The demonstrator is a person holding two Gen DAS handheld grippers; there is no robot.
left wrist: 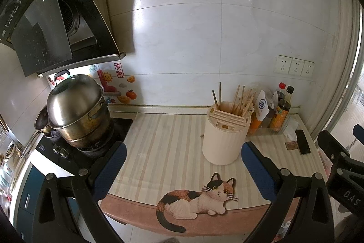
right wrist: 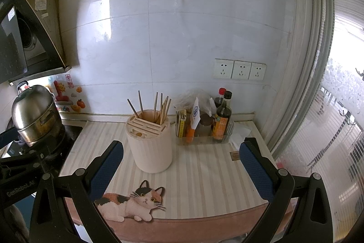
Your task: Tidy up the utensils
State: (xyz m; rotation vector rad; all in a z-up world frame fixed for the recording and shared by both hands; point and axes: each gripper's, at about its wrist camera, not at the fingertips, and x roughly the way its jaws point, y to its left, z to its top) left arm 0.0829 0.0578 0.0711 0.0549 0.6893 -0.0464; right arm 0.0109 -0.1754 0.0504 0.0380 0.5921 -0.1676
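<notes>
Chopsticks (left wrist: 238, 98) stand in a cream utensil holder (left wrist: 224, 136) mid-counter (left wrist: 163, 142), their lower ends hidden. Left gripper (left wrist: 184, 167) and right gripper (right wrist: 180, 165) hang wide open, empty. Only the left view shows a phone (left wrist: 303, 141) near the counter's right edge.

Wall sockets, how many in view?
3. They sit side by side in one row on the tiled wall above the bottles: left socket, middle socket, right socket. None looks hidden; nothing is plugged in.
</notes>
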